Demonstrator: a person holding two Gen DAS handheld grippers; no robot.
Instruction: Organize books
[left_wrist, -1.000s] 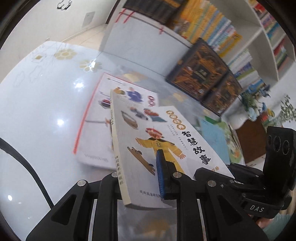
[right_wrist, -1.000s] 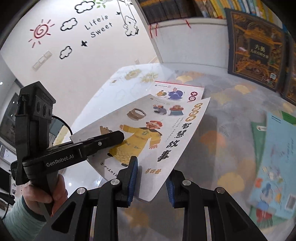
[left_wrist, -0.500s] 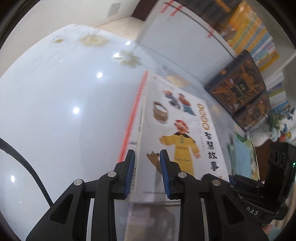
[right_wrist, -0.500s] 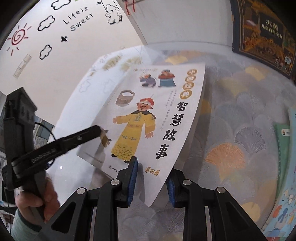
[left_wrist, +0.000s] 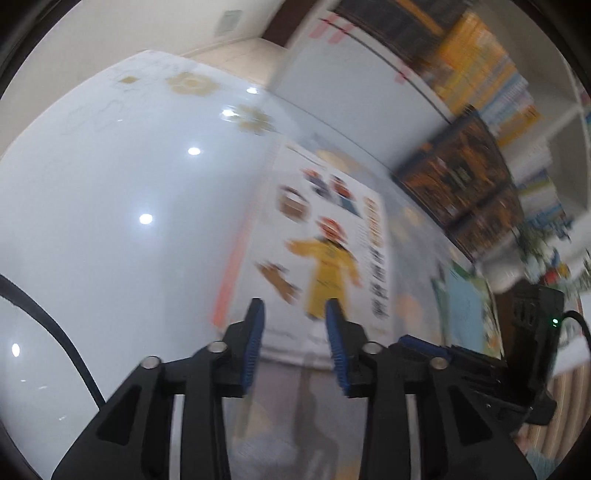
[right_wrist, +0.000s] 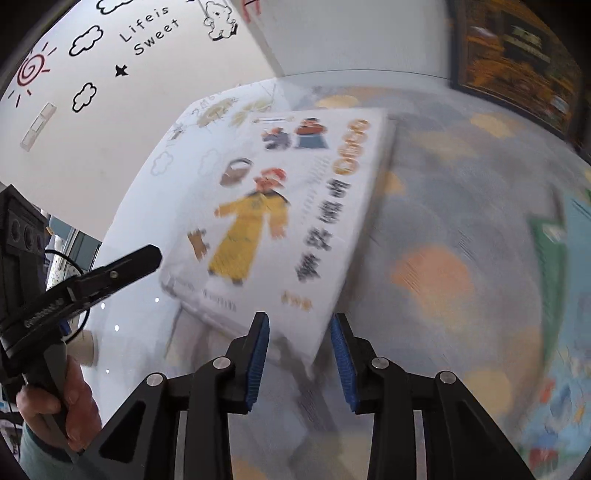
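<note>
Picture book (right_wrist: 280, 218) with the yellow-robed figure lies flat on the glossy white table (left_wrist: 110, 221), left gripper (left_wrist: 293, 343) opening with its blue pads clear of the near edge, right gripper (right_wrist: 299, 354) opening, the book's near corner between its jaws, untouched.

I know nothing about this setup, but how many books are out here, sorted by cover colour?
white books: 2, the top one and one under it, only its red edge showing
teal book: 1
green book: 1, under the teal one
dark boxed sets: 2, leaning on the shelf
Total: 6
</note>
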